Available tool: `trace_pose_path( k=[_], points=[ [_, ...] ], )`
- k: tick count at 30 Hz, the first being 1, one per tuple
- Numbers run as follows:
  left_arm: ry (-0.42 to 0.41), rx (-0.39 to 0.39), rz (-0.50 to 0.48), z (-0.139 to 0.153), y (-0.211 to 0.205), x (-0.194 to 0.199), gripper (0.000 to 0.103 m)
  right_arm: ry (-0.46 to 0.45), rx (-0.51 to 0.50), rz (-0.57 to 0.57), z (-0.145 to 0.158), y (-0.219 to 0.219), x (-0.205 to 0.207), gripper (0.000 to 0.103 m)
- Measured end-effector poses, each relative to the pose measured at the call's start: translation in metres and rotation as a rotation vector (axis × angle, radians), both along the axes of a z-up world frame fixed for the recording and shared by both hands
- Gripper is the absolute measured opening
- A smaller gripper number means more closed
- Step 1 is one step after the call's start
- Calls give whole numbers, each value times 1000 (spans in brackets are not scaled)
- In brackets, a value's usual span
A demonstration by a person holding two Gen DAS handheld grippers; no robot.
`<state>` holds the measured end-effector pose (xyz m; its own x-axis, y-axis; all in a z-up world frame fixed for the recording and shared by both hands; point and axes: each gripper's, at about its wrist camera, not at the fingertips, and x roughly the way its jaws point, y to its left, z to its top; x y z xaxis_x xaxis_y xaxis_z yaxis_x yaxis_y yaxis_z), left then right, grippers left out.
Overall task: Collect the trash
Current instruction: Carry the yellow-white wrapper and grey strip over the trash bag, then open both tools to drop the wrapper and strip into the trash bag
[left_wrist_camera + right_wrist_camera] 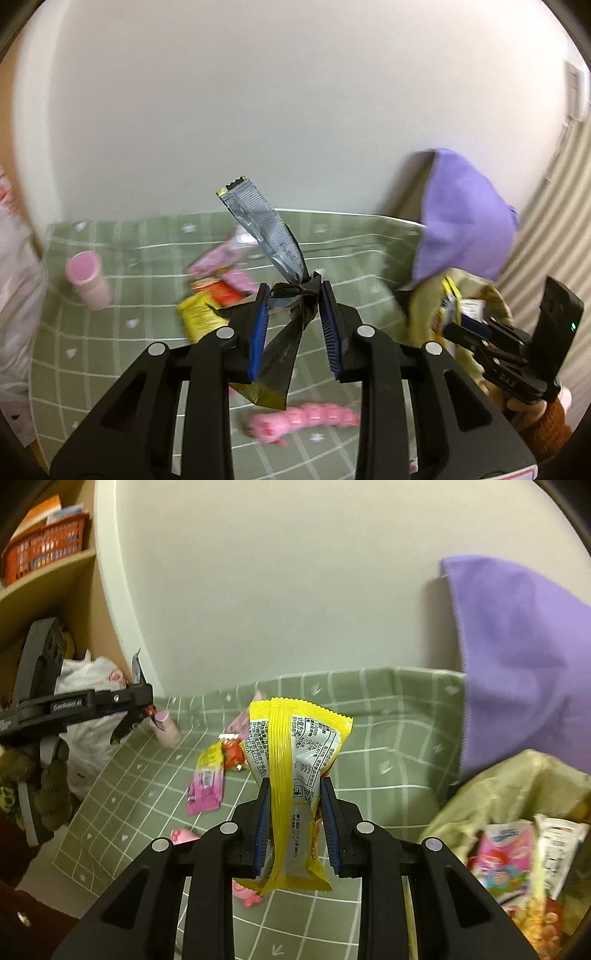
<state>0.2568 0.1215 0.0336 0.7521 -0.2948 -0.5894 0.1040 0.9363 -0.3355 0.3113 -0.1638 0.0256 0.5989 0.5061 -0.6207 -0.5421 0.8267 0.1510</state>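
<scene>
Two tools, left tool [293, 291] pinching silver wrapper [264, 229], right tool [295, 790] clamping yellow wrapper [291, 746]

Crumpled silver-black wrapper [284, 280] and upright yellow wrapper [291, 775], both pinched.

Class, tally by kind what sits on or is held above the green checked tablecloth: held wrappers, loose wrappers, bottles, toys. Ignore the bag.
Held wrappers: 2 (silver wrapper in left gripper, yellow wrapper in right gripper)
Loose wrappers: 3 (pink-and-yellow wrapper, red wrapper, pink wrapper)
Bottles: 1 (pink bottle)
Toys: 1 (pink toy)
Total: 7
</scene>
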Motion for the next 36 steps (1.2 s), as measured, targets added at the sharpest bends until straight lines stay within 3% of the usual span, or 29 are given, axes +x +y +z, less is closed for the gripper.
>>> trace_pose_path(
  k=[9,20,27,36],
  points=[
    [-75,13,-302,35,-106,13,26,-126,30,-204,45,-78,-21,25],
    [-42,-56,-588,33,-229,31,26,-177,2,-476,70,-187,-53,25],
    [51,-76,-730,-2,-297,52,26,-112,-27,-516,57,-211,-52,25],
    [176,6,-739,-56,-333,81,26,-50,-61,-466,31,-214,-25,25]
  ],
)
